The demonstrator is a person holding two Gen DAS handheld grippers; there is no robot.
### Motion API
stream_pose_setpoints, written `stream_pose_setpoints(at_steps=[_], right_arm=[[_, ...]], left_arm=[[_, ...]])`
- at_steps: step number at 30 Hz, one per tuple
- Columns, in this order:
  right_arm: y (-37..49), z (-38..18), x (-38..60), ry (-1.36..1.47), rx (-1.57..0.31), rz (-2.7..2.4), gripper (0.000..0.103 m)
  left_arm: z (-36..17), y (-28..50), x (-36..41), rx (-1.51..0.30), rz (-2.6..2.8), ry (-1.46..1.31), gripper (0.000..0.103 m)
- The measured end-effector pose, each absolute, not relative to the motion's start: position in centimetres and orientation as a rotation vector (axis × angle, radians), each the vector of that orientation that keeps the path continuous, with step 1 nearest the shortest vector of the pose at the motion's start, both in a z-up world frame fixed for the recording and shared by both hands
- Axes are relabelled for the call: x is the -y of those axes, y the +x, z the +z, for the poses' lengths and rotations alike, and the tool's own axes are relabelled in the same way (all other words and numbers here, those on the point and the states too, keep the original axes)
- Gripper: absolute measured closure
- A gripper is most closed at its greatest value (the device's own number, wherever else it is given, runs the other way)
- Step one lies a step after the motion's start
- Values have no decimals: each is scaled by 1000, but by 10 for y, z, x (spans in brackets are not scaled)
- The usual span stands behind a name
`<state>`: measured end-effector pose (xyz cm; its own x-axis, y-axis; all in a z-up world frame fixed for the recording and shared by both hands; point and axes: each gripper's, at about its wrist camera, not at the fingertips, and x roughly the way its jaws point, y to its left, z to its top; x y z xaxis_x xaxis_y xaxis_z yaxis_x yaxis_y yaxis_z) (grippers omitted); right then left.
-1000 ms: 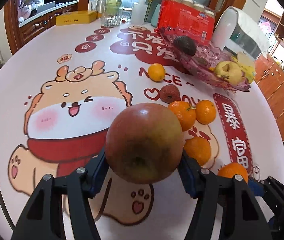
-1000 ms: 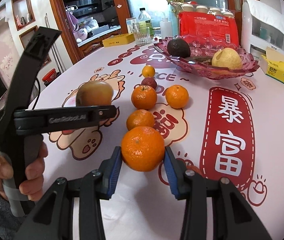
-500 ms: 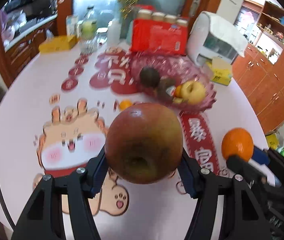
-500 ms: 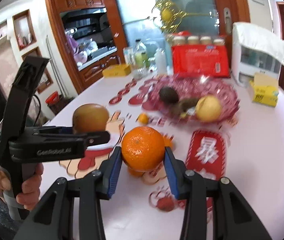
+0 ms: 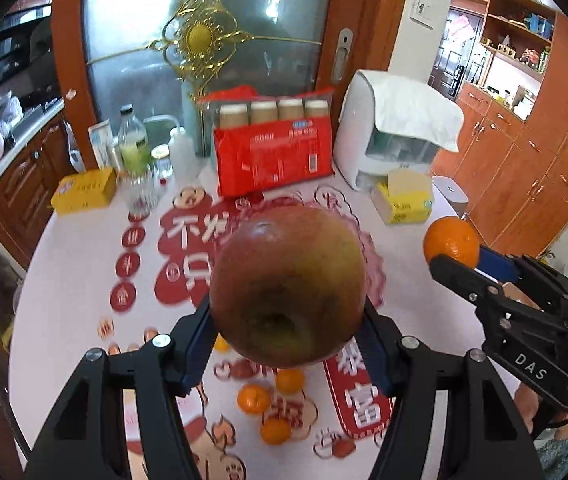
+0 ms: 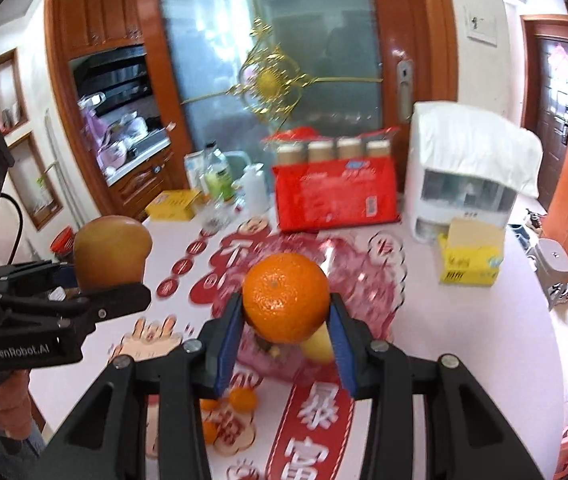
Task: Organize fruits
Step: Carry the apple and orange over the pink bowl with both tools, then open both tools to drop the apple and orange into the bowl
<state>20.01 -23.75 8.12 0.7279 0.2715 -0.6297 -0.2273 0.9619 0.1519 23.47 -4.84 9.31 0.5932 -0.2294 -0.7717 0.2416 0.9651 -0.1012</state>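
- Closest to us, our left claw (image 5: 288, 344) is clenched on the big reddish-green apple (image 5: 288, 284), its blue pads pressed to both flanks; our right claw (image 6: 284, 340) grips an orange (image 6: 286, 297) the same way
- A second ago both fruits hung low over the tabletop (image 5: 72, 280); both claws have since climbed well clear of it and tipped forward, so the print now lies far beneath and the far clutter fills the view
- We read that as the carry stage: two fruits lifted together and heading for the pink glass fruit bowl (image 6: 364, 276), which sits right under and behind the orange
- Below the apple, loose mandarins (image 5: 254, 398) wait on the tabletop, so the sorting looks far from finished
- The two claws travel side by side and near each other; we would keep them apart while lowering
- Farther on, the bowl is hemmed at the back by the red drinks pack (image 5: 274, 156), the white appliance (image 5: 392, 132) and the yellow tissue box (image 5: 402, 200), so open room is on the near side, above the bowl
- The tabletop's left edge curves away past the yellow carton (image 5: 84, 190) and bottles (image 5: 134, 148)
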Motion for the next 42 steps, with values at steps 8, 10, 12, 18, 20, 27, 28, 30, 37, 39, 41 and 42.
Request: stream_pose_setpoints(at_steps=[8,10,12,18,20,27,28,30,37,39,41,42], right_arm=[[262,81,249,73,-708,221,61],[279,68,251,75,-730,210,61],[296,51,253,86,-761,204,61],[332,-12,251,95,-870,211,61],[338,-28,250,82,-897,209,61],[355,-71,257,82,-972,198,61],[357,-76,258,79,-979,195,61],[360,-83,258,73,-990,187,61],[367,-100,263,86,-1011,174,60],[368,-98,263,81,-1002,177,60],[370,-97,263,83,-1005,178,60],[371,-96,262,79,-1006,176,59]], left_arm=[[89,311,67,-885,-213,44,40],[74,326,72,-902,-202,59,40],[53,344,78,-930,-186,72,40],[-15,382,91,-1034,-170,89,41],[-33,390,96,-1053,-164,107,42],[-51,399,116,-1020,-207,182,74],[-53,399,120,-1022,-211,191,74],[-61,401,127,-1037,-204,222,74],[-76,404,125,-1065,-179,206,74],[-77,405,121,-1069,-169,193,74],[-78,405,119,-1074,-161,182,72],[-78,405,117,-1076,-157,176,69]])
